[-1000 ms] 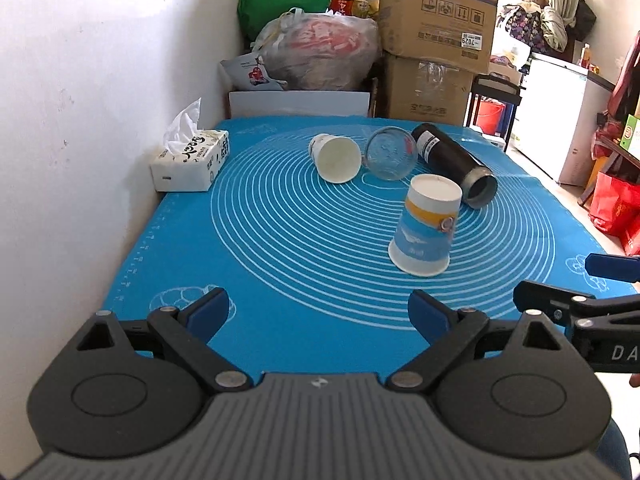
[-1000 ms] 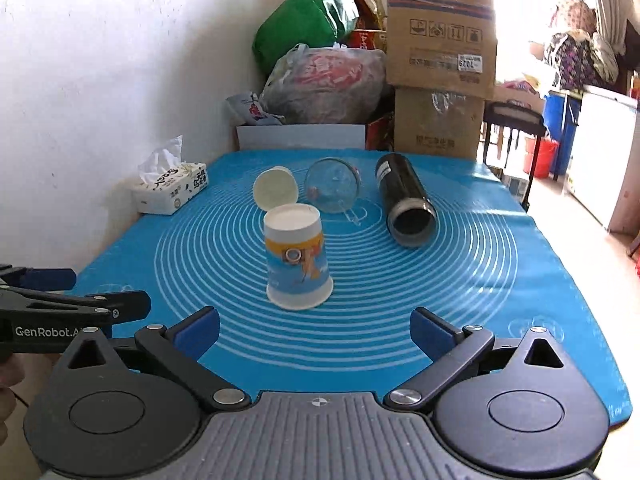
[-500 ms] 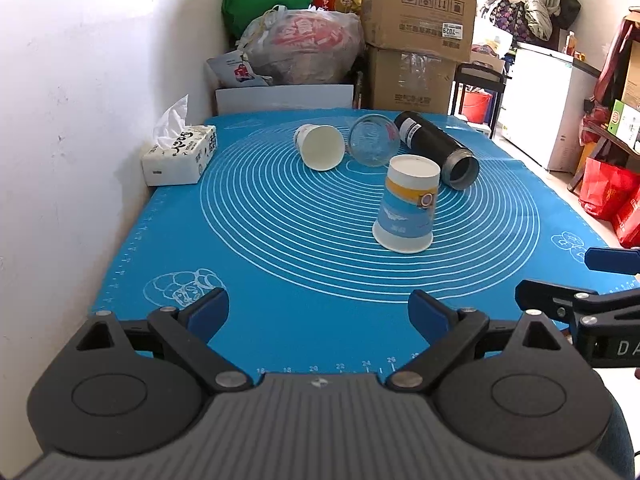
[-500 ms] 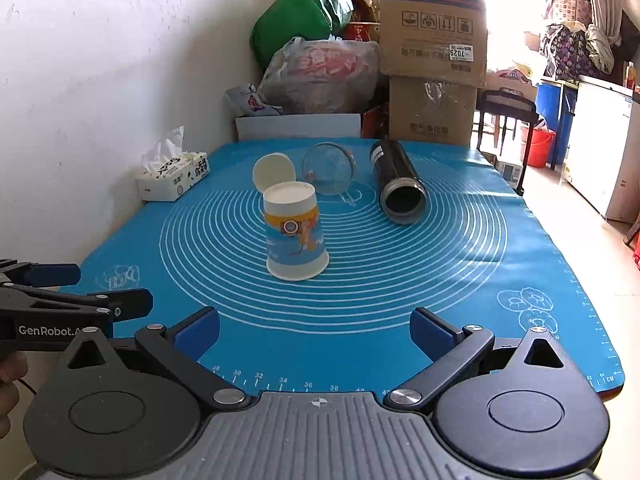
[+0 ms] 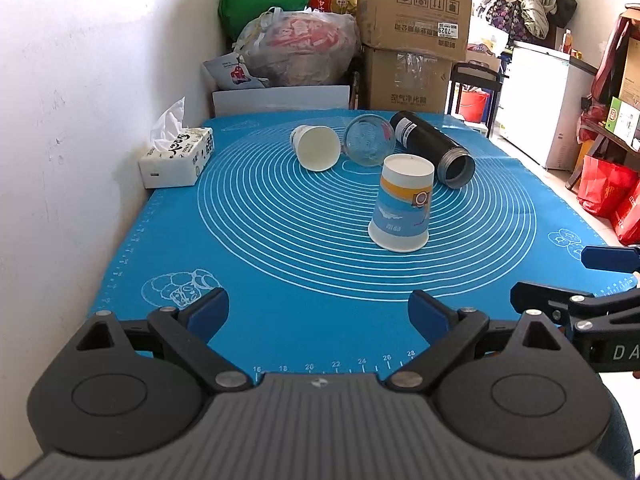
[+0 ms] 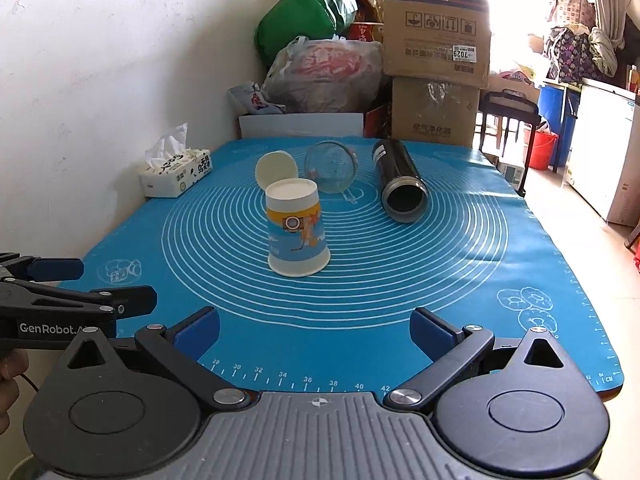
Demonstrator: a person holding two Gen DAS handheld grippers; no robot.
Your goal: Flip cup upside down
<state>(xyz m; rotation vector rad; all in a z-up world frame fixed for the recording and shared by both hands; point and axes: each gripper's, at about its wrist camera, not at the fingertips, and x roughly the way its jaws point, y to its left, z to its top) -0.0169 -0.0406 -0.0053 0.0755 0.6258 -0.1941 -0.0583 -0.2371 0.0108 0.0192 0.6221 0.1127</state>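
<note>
A printed paper cup (image 5: 403,202) stands upside down, rim on the blue mat (image 5: 280,248); it also shows in the right wrist view (image 6: 297,227). Behind it lie on their sides a plain white paper cup (image 5: 315,148) (image 6: 276,169), a clear glass (image 5: 369,141) (image 6: 330,167) and a black flask (image 5: 434,147) (image 6: 400,180). My left gripper (image 5: 318,312) is open and empty over the mat's near edge. My right gripper (image 6: 314,328) is open and empty, also at the near edge. Both are well short of the cups.
A tissue box (image 5: 176,156) sits at the mat's left edge against the white wall (image 5: 80,100). Cardboard boxes (image 5: 412,32) and bags (image 5: 296,48) are piled behind the table. The mat's right edge (image 6: 580,280) drops to the floor.
Both grippers have drawn back toward the mat's near edge, so the cups look farther away. The printed cup stays upside down where it stood. Jaws stay open.
</note>
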